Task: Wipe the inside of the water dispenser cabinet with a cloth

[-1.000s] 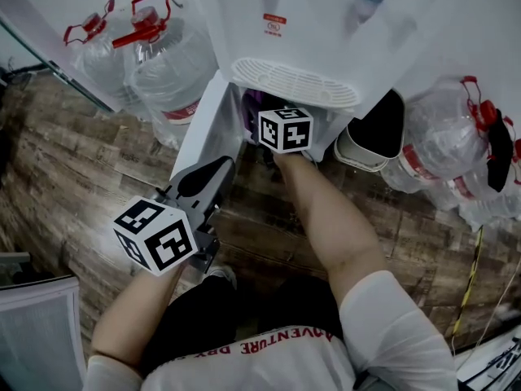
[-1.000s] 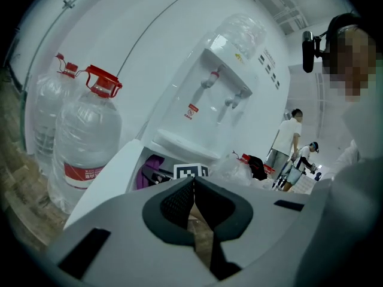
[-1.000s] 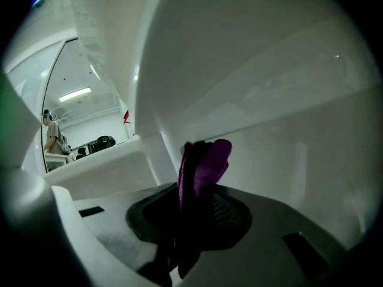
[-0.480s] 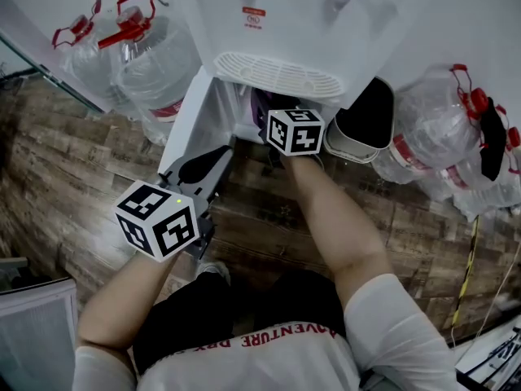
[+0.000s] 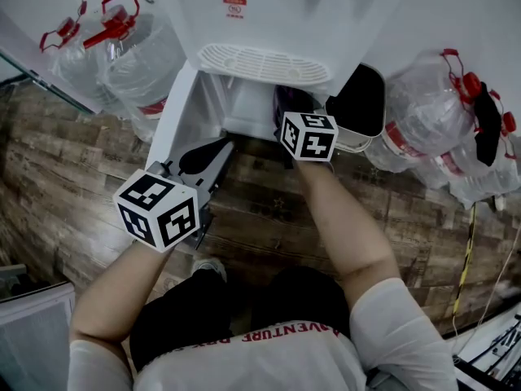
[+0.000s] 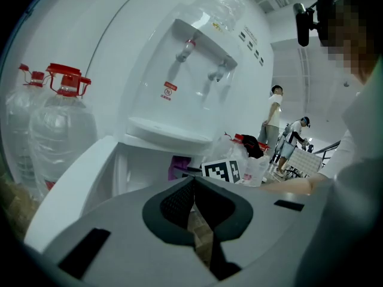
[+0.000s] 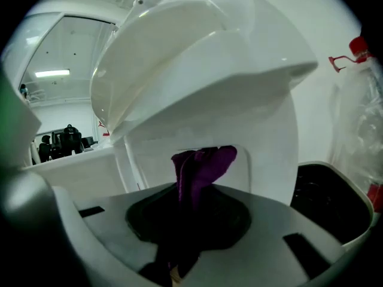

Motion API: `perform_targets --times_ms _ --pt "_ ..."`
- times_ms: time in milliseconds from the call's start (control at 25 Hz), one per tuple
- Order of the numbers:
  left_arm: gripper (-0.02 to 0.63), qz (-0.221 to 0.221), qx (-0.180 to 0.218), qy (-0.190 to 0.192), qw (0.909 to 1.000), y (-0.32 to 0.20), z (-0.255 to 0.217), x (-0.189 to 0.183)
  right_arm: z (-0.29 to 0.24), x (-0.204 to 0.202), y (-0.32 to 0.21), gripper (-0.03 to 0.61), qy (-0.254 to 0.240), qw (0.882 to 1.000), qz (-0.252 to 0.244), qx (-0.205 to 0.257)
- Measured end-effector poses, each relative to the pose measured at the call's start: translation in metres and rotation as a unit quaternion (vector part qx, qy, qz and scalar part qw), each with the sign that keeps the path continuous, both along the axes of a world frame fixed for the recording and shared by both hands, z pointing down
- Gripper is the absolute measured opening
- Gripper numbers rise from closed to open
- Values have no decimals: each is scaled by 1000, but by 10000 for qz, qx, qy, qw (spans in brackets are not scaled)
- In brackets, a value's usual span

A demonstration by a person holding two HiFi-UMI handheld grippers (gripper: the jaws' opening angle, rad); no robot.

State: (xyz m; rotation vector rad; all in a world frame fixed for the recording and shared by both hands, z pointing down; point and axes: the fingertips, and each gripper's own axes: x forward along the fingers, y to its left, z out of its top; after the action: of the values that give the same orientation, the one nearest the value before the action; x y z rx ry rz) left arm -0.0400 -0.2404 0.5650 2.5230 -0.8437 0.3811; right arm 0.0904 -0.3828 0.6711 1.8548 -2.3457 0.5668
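Observation:
The white water dispenser (image 5: pixel 269 15) stands ahead with its low cabinet door (image 5: pixel 181 112) swung open to the left. In the right gripper view, my right gripper (image 7: pixel 191 199) is shut on a purple cloth (image 7: pixel 201 165), which sticks up between the jaws in front of the cabinet's white inside (image 7: pixel 257 160). The head view shows this right gripper (image 5: pixel 295 116) at the right side of the cabinet mouth, the cloth (image 5: pixel 286 98) just beyond its marker cube. My left gripper (image 5: pixel 210 157) stays outside by the door. Its jaws (image 6: pixel 192 187) are shut on nothing.
Large water bottles with red caps (image 5: pixel 134 55) stand left of the dispenser, and more (image 5: pixel 423 137) on the right. A black-lined bin (image 5: pixel 360 104) sits right beside the cabinet. The floor is wood plank (image 5: pixel 73 169). People stand far off (image 6: pixel 273 121).
My right gripper with the cloth has slid to the right across the cabinet mouth and drawn back a little toward me. The left gripper has barely shifted.

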Motion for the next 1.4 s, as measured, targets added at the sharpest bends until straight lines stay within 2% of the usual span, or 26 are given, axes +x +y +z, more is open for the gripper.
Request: perform_targets --times_ms 320,680,1080,1280,1400 --pt "28 273 -83 -174 9994 10 23 14 23 26 12 89 133 9992 303 -242" --pt "28 290 -248 -137 9992 10 42 14 79 39 29 88 298 9956 447 -762" --pt "28 342 -525 -11 9980 8 56 9 167 51 39 89 822 9836 437 -1548" --pt "28 373 -767 -17 9964 6 71 7 192 48 34 89 831 9791 465 -1798" --pt "28 421 -778 -53 9961 5 74 6 202 44 31 89 938 9761 425 -1914"
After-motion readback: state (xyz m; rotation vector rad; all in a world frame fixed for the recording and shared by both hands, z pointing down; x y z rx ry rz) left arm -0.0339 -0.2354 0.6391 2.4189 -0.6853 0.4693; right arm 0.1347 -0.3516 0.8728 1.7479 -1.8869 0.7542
